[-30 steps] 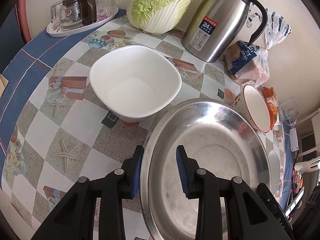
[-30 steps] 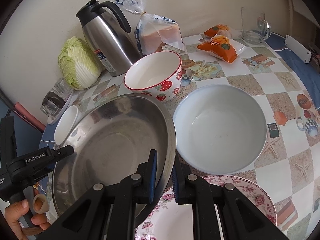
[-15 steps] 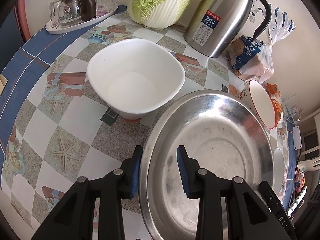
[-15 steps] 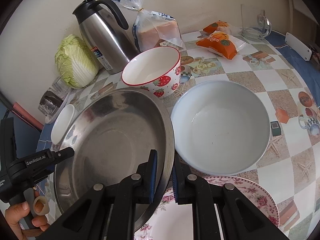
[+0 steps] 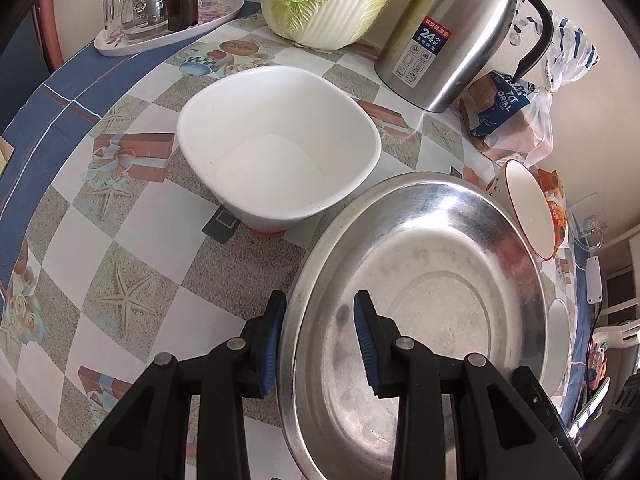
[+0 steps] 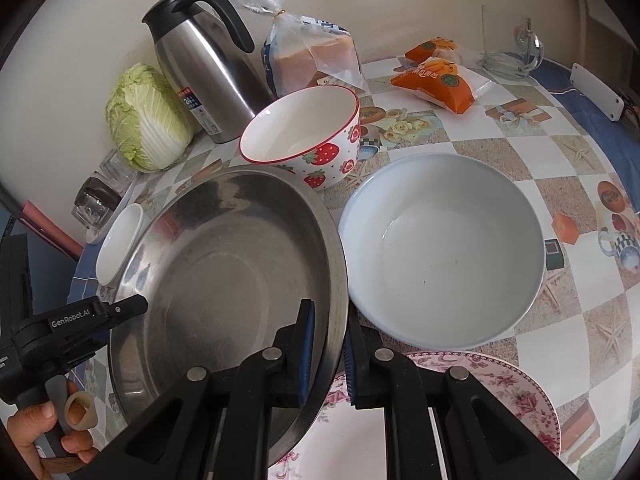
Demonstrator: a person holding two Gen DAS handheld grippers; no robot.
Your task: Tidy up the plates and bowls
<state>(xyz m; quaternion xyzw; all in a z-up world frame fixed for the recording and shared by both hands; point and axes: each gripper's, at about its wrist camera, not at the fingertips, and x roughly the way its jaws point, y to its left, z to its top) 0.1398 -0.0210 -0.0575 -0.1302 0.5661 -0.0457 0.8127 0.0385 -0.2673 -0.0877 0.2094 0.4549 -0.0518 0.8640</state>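
A large steel basin (image 5: 424,320) (image 6: 224,280) is held tilted above the table. My right gripper (image 6: 326,354) is shut on its near rim. My left gripper (image 5: 318,340) straddles the opposite rim with its jaws apart, one finger outside, one inside. A white square bowl (image 5: 280,148) sits beyond the left gripper; it shows small in the right wrist view (image 6: 120,242). A strawberry bowl (image 6: 304,132) and a pale blue bowl (image 6: 444,248) stand to the right of the basin. A floral plate (image 6: 480,408) lies under the right gripper.
A steel thermos (image 6: 200,60), a cabbage (image 6: 148,120), a bread bag (image 6: 316,56), orange snack packs (image 6: 436,76) and a glass mug (image 6: 508,44) line the back wall. A tray with a glass pot and cups (image 5: 164,8) stands at the far left.
The basin has tilted and shifted slightly, and both wrist views have drawn a little closer to the table. The grips look unchanged.
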